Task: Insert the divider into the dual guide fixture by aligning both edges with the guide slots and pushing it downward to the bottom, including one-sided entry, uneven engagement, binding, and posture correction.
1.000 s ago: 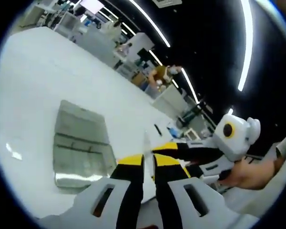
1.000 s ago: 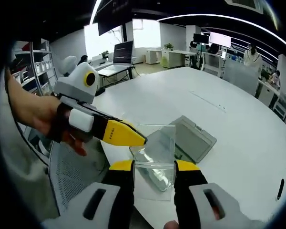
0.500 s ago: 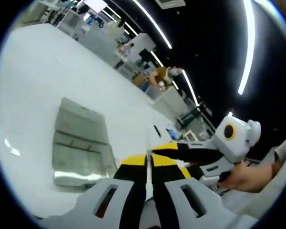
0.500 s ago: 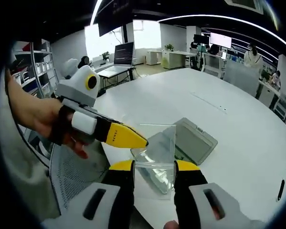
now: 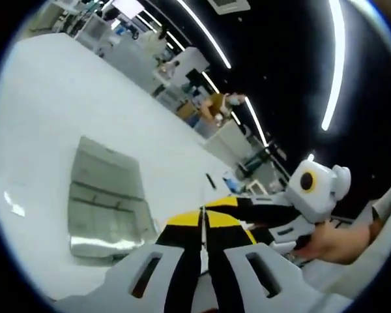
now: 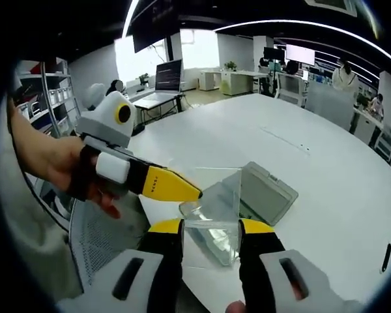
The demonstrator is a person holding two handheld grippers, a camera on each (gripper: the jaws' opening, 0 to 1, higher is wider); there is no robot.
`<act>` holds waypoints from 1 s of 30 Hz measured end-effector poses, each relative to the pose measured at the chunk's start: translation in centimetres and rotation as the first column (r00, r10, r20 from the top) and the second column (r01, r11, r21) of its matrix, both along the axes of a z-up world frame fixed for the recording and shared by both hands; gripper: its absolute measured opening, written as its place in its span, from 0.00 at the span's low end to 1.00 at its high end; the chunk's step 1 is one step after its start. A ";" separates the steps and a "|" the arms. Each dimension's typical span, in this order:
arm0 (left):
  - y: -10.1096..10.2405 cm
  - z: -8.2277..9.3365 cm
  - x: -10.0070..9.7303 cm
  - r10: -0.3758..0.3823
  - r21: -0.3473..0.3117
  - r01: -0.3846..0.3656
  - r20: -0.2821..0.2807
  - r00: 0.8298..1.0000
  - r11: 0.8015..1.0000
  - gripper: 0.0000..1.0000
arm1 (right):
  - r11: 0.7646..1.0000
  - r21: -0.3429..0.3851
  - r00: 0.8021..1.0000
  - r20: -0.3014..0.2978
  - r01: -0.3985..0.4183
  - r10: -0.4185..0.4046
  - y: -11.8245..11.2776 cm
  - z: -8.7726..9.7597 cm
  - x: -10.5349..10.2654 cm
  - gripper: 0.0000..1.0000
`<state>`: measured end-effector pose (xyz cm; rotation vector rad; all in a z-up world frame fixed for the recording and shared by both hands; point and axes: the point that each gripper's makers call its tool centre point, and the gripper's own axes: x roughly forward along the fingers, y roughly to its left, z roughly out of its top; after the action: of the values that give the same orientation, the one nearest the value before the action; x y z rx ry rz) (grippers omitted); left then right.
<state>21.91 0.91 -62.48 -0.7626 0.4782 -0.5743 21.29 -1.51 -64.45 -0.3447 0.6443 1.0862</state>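
Observation:
The clear divider (image 6: pixel 215 199) hangs in the air above the table's near edge, held between both grippers. My right gripper (image 6: pixel 212 227) is shut on it, one finger against each side of its lower part. From the left, my left gripper (image 6: pixel 189 192) pinches the divider's left edge with its yellow fingers. In the left gripper view the divider (image 5: pixel 202 195) appears edge-on as a thin line between the shut jaws of my left gripper (image 5: pixel 203 215); the right gripper (image 5: pixel 238 212) reaches in from the right. The grey guide fixture (image 6: pixel 270 192) (image 5: pixel 104 208) lies flat on the table beyond the divider.
A round white table (image 6: pixel 313 150) carries the fixture. A small black pen-like object (image 6: pixel 386 257) lies near its right edge. A mesh chair (image 6: pixel 104 235) stands below the held divider. A person's hand (image 6: pixel 45 156) holds the left gripper. Office desks stand behind.
The left gripper's jaws, slightly apart a second ago, have shut on the divider's edge. The divider and the right gripper have stayed nearly still.

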 end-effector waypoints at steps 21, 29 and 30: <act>0.5 0.8 -0.3 -0.098 0.010 0.097 0.081 0.992 0.995 0.00 | 0.987 0.126 0.988 -0.105 -0.095 0.109 -0.4 1.9 -0.4 0.27; 0.5 1.6 -0.6 -0.154 0.006 0.155 0.109 0.982 0.988 0.00 | 0.969 0.189 0.968 -0.164 -0.157 0.189 -1.0 2.4 -0.1 0.23; 0.4 1.7 -0.7 -0.166 0.004 0.167 0.115 0.979 0.986 0.00 | 0.966 0.190 0.964 -0.168 -0.174 0.207 -1.1 2.4 -0.2 0.22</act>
<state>21.22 1.27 -60.74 -0.6942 0.4364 -0.7716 21.09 -2.57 -62.05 -0.1563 0.6868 1.3625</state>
